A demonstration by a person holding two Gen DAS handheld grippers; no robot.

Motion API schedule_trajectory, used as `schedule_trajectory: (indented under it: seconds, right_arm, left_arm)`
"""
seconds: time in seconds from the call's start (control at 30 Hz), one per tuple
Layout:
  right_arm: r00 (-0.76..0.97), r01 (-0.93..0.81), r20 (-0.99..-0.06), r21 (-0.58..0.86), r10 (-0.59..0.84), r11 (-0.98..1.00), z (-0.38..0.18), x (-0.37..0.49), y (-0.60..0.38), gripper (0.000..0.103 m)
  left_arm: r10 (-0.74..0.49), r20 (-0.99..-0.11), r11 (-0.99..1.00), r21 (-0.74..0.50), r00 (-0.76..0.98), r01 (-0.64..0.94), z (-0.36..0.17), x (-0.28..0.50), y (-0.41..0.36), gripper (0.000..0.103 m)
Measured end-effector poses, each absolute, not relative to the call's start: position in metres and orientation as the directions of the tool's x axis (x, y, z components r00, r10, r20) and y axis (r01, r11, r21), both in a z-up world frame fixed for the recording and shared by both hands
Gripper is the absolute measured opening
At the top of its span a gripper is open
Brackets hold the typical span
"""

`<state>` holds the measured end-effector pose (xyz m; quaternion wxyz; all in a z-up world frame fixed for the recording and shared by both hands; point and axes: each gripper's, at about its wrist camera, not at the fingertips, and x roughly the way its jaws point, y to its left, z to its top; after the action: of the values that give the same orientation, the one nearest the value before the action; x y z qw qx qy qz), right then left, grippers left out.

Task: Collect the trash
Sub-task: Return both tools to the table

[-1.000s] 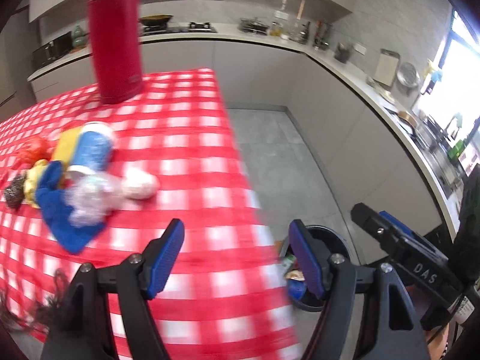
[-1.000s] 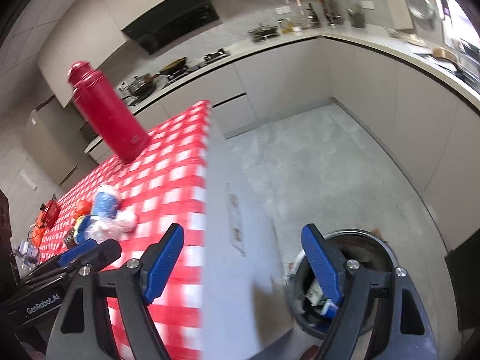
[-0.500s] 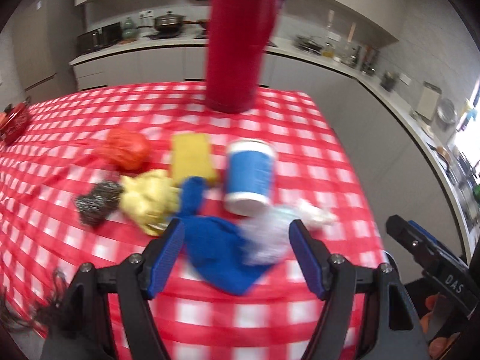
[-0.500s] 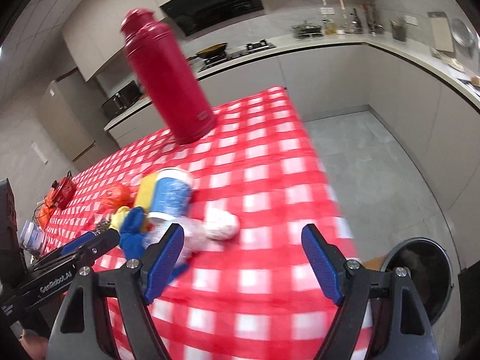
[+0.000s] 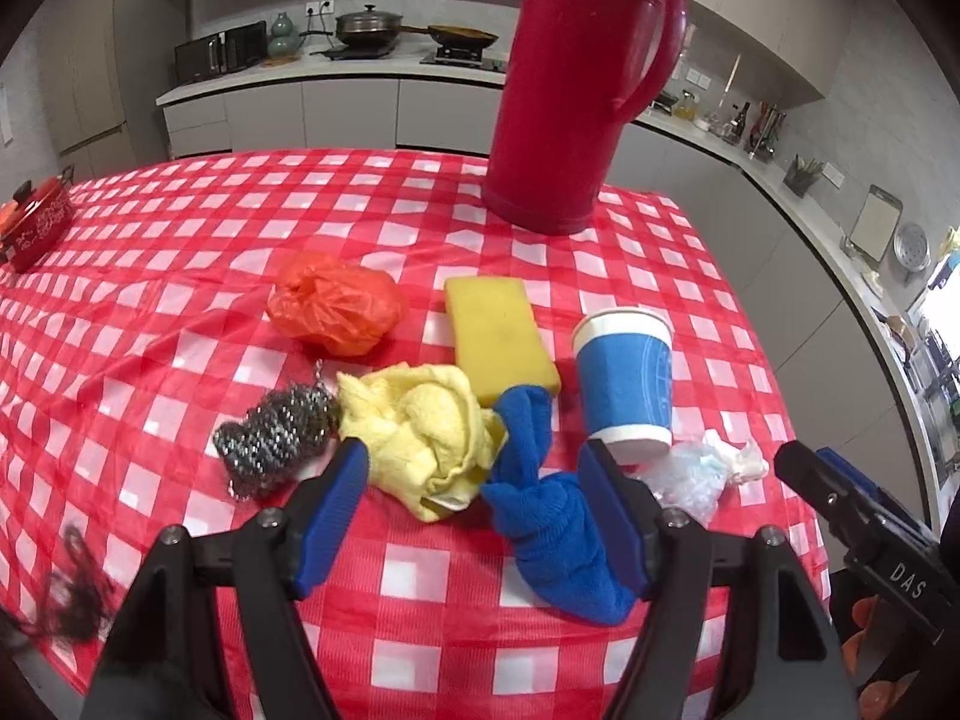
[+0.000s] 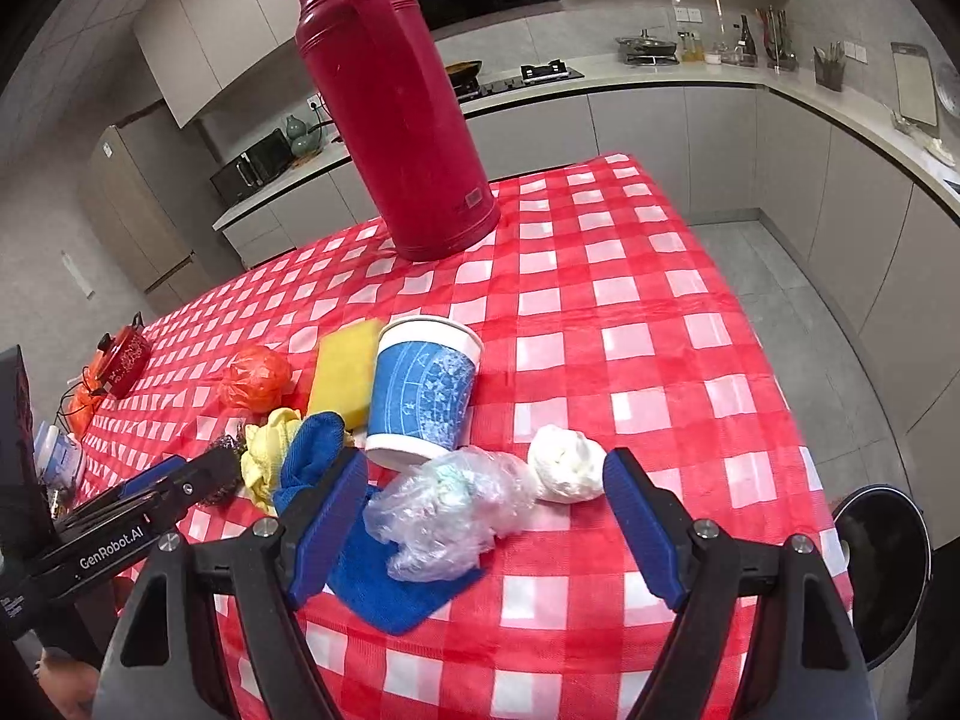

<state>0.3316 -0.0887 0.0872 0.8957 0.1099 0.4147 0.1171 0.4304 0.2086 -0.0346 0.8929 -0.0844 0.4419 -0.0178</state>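
Over the checked bench, both tongs are held released and empty, the left tongs above a yellow rag, the right tongs framing a plastic wad beside a cup.

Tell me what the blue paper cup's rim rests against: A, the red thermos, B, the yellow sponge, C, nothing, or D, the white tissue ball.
B: in the right wrist view the blue paper cup leans with its rim against the yellow sponge.
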Motion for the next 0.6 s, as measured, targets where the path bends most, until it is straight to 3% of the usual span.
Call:
schedule_trajectory:
  seconds: [0.6]
  right_arm:
    - [0.537,-0.154,-0.775,0.297,0.332,0.942,0.033,0.344,-0.058,0.082]
  left_arm:
    - [-0.108,-0.822,0.983,-0.171,0.559,-0.060,-0.067,0.423,0.216,0.074]
